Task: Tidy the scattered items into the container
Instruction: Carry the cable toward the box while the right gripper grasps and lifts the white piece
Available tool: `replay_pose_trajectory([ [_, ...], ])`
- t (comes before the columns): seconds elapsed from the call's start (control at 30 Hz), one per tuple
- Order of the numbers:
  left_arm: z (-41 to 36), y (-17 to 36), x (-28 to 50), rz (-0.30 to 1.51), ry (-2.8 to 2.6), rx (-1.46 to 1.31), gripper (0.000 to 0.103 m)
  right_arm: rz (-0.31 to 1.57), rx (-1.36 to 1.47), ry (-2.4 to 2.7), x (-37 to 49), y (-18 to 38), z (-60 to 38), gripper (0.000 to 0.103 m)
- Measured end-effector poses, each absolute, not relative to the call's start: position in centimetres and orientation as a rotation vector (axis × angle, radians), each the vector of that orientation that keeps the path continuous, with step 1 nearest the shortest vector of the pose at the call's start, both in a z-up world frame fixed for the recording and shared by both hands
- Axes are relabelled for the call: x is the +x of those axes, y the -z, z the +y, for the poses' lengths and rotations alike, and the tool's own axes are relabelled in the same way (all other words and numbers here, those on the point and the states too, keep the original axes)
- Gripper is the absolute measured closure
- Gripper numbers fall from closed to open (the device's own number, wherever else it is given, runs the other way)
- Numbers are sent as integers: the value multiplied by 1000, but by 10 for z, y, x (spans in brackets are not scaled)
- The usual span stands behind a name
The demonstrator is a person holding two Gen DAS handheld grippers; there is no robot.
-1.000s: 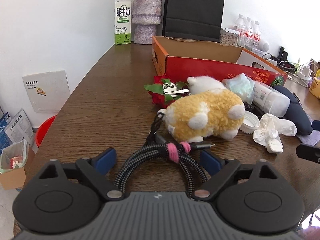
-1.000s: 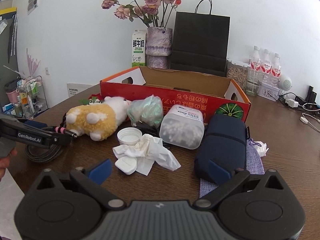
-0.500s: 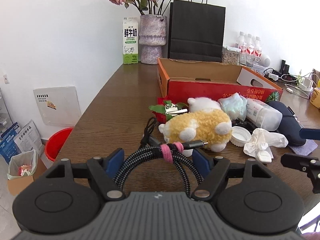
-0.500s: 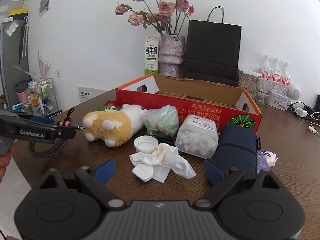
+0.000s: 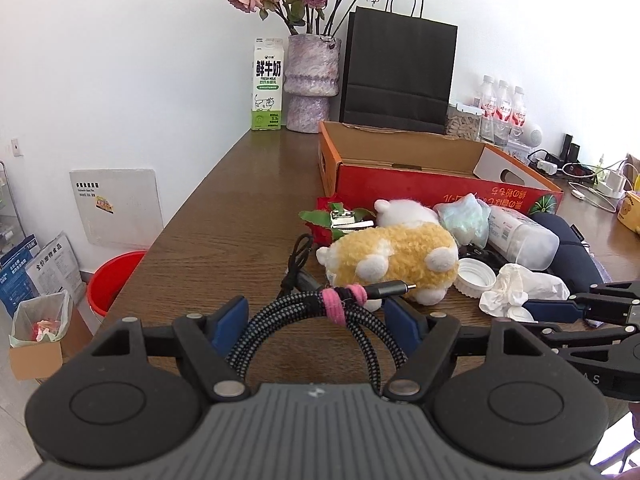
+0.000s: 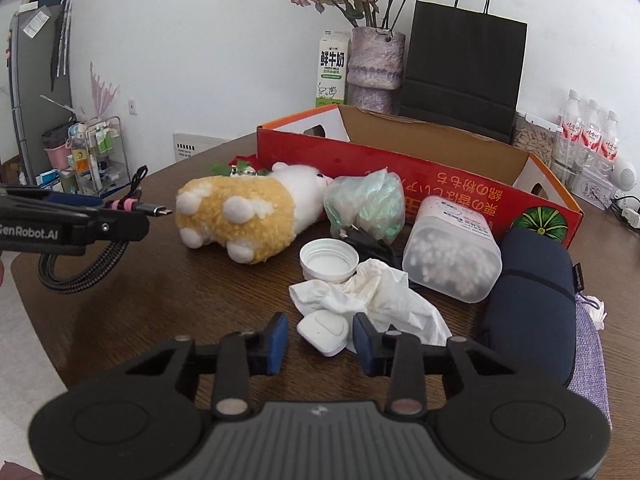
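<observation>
Left gripper is holding the coiled braided cable pinched between its pads, now lifted clear of the table, where a second ago it was lying on the wood. Right gripper is narrowing from wide toward half-closed, its pads just either side of the small white case by the crumpled tissue, not yet gripping. The red cardboard box is sitting behind the clutter, apparently unfilled. Judgement: first item is in hand, with the carry to the box probably next.
</observation>
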State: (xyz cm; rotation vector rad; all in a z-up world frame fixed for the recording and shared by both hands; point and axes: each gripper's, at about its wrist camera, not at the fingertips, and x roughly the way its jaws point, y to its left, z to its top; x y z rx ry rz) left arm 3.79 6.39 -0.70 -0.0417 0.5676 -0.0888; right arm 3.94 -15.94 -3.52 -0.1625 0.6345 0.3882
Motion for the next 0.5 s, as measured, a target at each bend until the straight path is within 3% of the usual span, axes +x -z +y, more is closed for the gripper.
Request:
replay_pose_trajectory([
  [0.5,49,-17,39,478,118,-66,27,484,-109,-401,29,-4,-181,76],
])
